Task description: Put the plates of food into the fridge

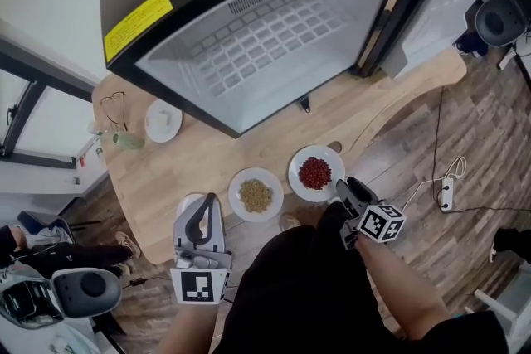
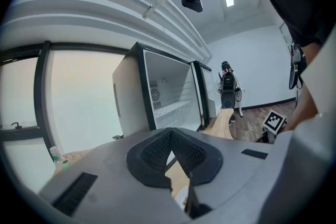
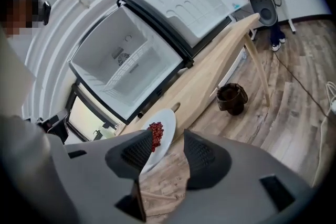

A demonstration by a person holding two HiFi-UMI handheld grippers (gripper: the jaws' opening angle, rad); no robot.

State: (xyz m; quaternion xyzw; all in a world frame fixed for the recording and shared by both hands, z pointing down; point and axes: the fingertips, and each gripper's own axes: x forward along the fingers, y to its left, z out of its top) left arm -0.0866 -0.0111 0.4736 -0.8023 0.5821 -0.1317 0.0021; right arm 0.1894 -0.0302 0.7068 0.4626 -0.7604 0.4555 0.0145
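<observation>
Plainly, the coming move turned on the right gripper (image 1: 347, 191) and the plate of red food (image 1: 315, 151). That plate sat on the wooden counter (image 1: 191, 170), just ahead of the right jaws and a little toward the fridge (image 1: 265, 37). In the right gripper view the jaws (image 3: 168, 140) stood wide apart, and the plate's (image 3: 167, 123) near rim reached into the gap beside one pad. Neither pad seemed to press on it. Being round, the plate had no long axis to line up with, and only its near edge faced the jaws.

The right hand was clearly the nearer one to this plate. The left gripper (image 1: 207, 207) hovered at the counter's near edge, closer to the plate of brownish grains (image 1: 235, 195), which lay just beside the red one. Its jaws (image 2: 169, 134) met at the tips with nothing between them. A smaller plate (image 1: 152, 128) holding something pale sat well apart, near the fridge's left corner.

The fridge stood beyond the plates with its door (image 1: 448, 4) swung open and its inside looking bare. I judged no plate had gone in yet.

A yellow label (image 1: 138, 23) on the fridge's black top carried print too small to read. Each gripper's cube (image 1: 382, 222) bore only black-and-white square markers.
</observation>
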